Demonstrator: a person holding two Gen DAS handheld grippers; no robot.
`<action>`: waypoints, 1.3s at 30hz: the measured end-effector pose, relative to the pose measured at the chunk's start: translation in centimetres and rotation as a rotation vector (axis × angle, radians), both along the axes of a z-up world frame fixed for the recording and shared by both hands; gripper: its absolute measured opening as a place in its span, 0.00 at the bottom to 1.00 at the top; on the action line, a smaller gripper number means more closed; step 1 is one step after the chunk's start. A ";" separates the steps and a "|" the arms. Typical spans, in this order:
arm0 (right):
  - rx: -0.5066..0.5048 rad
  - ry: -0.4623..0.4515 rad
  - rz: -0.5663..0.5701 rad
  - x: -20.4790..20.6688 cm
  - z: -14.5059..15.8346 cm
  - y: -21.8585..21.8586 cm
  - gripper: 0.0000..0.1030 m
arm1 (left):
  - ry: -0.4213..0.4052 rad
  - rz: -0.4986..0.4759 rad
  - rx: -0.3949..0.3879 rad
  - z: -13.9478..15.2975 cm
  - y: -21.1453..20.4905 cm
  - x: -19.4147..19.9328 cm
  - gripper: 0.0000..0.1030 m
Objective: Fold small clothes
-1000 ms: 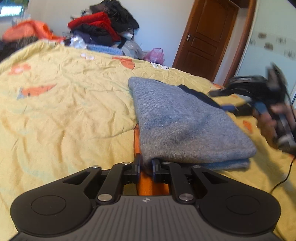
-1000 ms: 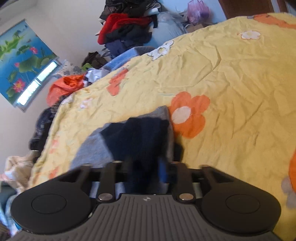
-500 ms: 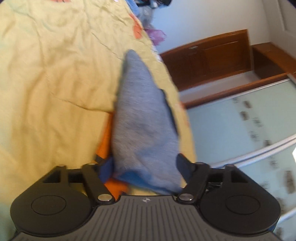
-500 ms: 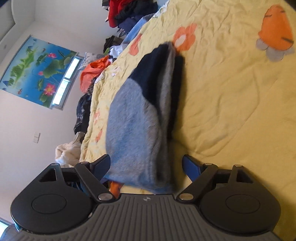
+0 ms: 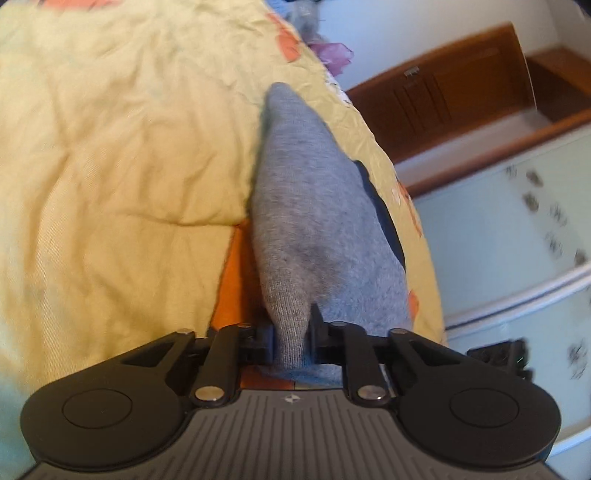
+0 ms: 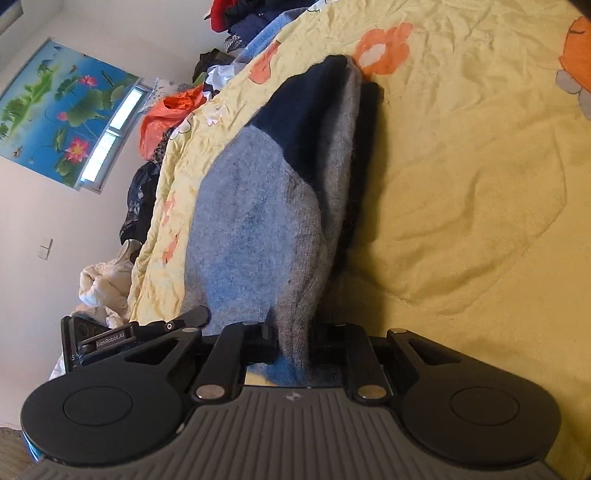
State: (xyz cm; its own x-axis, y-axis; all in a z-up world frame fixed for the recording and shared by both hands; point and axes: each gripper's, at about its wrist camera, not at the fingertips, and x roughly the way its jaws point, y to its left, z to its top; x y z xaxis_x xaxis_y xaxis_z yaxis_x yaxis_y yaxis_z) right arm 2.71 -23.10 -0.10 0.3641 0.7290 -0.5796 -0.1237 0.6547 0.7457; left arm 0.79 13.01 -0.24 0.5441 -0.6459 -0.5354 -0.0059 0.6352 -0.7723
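Observation:
A folded grey knit garment (image 5: 306,221) with a dark navy part (image 6: 306,110) lies on the yellow flowered bedspread (image 5: 110,166). My left gripper (image 5: 291,325) has rolled on its side. Its jaws are closing on the garment's near grey edge, and the pads press the fabric. My right gripper (image 6: 293,332) pinches another near edge of the same garment (image 6: 251,221), its jaws also closing with cloth squeezed between the pads. The left gripper's body (image 6: 110,336) shows beside the right one.
A wooden door (image 5: 443,96) and frosted glass wardrobe panels (image 5: 498,240) stand past the bed's edge. A pile of clothes (image 6: 236,14), an orange bag (image 6: 166,114) and a white bundle (image 6: 99,291) sit around the bed. Bare bedspread (image 6: 461,184) stretches beside the garment.
Both grippers rolled sideways, opened wide around the garment's near edge half a second ago, and have now closed on the fabric.

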 end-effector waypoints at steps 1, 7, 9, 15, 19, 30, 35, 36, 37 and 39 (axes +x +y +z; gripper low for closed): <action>-0.014 -0.017 0.007 -0.3 0.5 0.0 0.18 | -0.020 -0.007 0.004 0.7 0.0 -0.4 0.12; 0.009 -0.070 0.055 -3.3 2.2 -1.6 0.18 | -0.082 -0.080 0.047 2.6 0.0 -3.5 0.11; -0.012 -0.054 0.073 -4.0 1.2 -1.7 0.19 | -0.058 -0.101 0.122 1.5 -0.7 -3.9 0.12; 0.086 -0.040 -0.027 -6.1 0.7 -3.6 0.83 | -0.056 -0.079 0.044 1.3 0.2 -5.5 0.76; 0.174 -0.010 -0.042 -6.0 0.3 -4.2 0.81 | -0.072 -0.068 0.012 0.9 -0.6 -4.5 0.83; -0.031 -0.079 0.095 -5.5 1.7 -0.3 0.19 | -0.056 -0.125 0.154 2.5 -1.9 -5.5 0.11; -0.030 -0.054 0.061 -6.6 0.6 -1.5 0.33 | -0.048 -0.111 0.191 1.7 -1.4 -6.3 0.20; 0.007 -0.029 0.042 -6.6 0.6 -2.0 0.40 | -0.052 -0.100 0.214 2.5 -0.9 -6.6 0.25; 0.018 -0.027 0.029 -6.6 1.1 -2.4 0.54 | -0.087 -0.080 0.260 3.6 -0.7 -6.9 0.26; -0.024 -0.141 -0.053 -6.9 3.4 -3.7 0.60 | -0.237 -0.033 0.396 6.6 -1.1 -8.1 0.32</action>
